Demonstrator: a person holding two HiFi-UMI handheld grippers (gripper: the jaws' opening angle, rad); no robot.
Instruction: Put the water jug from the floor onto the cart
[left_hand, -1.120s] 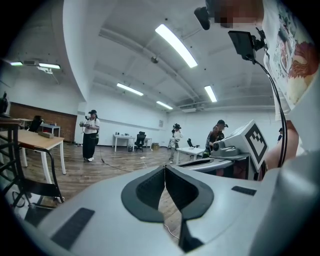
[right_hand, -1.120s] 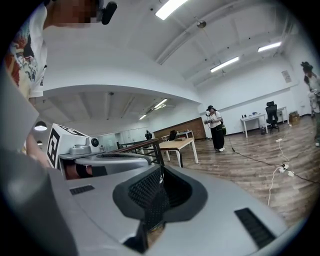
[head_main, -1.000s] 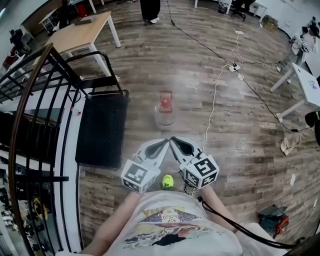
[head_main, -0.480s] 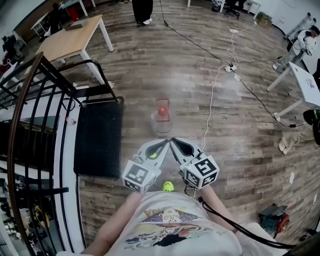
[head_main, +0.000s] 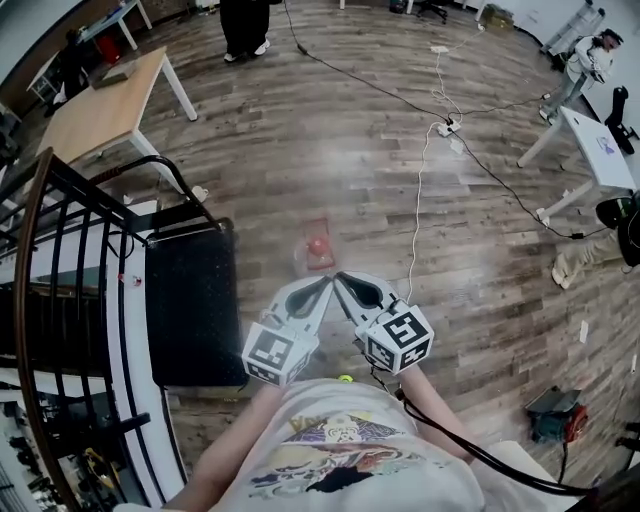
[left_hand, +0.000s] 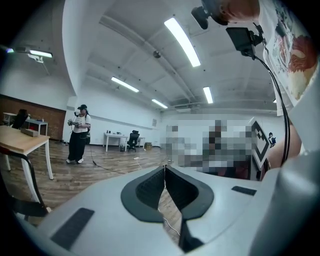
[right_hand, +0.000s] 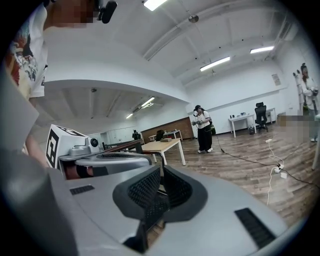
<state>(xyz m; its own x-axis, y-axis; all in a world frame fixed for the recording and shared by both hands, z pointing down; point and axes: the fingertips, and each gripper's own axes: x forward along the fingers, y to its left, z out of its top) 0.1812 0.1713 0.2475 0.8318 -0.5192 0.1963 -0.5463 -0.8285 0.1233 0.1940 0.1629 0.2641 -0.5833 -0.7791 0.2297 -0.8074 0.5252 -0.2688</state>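
The water jug (head_main: 318, 251), clear with a red cap and red handle, stands upright on the wooden floor just beyond my gripper tips. The cart (head_main: 190, 300), a black flat platform with a black tube handle (head_main: 172, 178), sits on the floor to the jug's left. My left gripper (head_main: 322, 284) and right gripper (head_main: 343, 279) are side by side, both shut and holding nothing, their tips nearly meeting short of the jug. In the left gripper view the left gripper (left_hand: 165, 172) shows closed pads, and the right gripper (right_hand: 161, 175) shows the same in its own view. Neither gripper view shows the jug.
A black stair railing (head_main: 60, 270) runs along the left, close to the cart. A white cable (head_main: 418, 215) and a power strip (head_main: 443, 126) lie right of the jug. A wooden table (head_main: 100, 105) stands far left, a white table (head_main: 590, 140) right, a person (head_main: 240, 25) at the back.
The person has walked forward: the jug and cart have slid nearer in the head view, and the jug now sits just past the gripper tips. Both grippers stayed shut side by side.
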